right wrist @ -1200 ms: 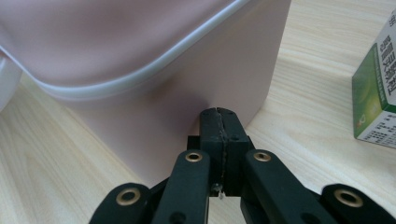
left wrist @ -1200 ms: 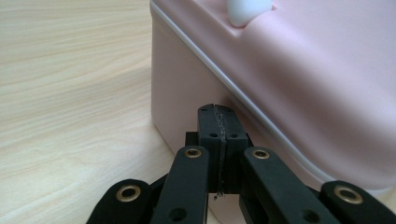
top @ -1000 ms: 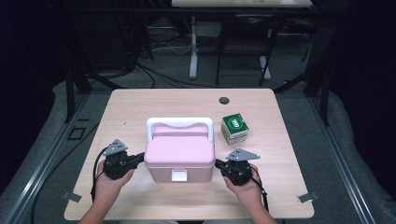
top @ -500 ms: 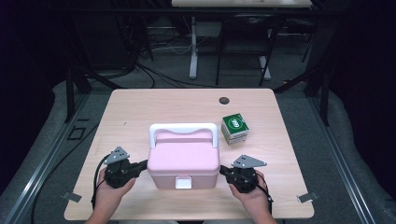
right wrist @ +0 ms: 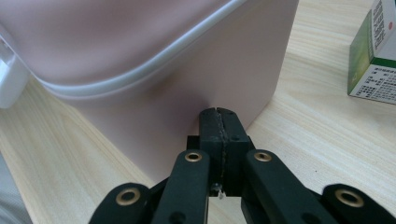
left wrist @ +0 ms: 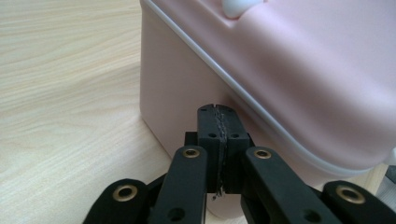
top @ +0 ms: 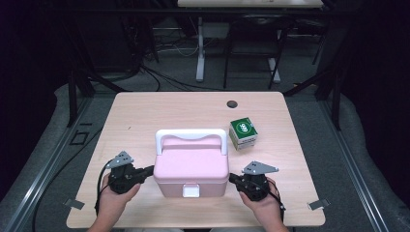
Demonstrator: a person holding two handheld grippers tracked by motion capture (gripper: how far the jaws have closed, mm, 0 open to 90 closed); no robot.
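The left gripper (top: pixel 145 172) is held with jaws together, nothing between, tips pressed on the left wall of the pink box (top: pixel 191 166). The right gripper (top: pixel 234 178) is also closed, empty, tips at the box's right wall. The box is seen near the table's (top: pixel 145 111) front edge, centre. A green carton (top: pixel 243 133) stands at approx. 2 o'clock from the box, apart. Behind, a dark room w/ cables is seen.

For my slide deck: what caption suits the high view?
Two shut claws, left and right, flank a pink box on a wooden table.
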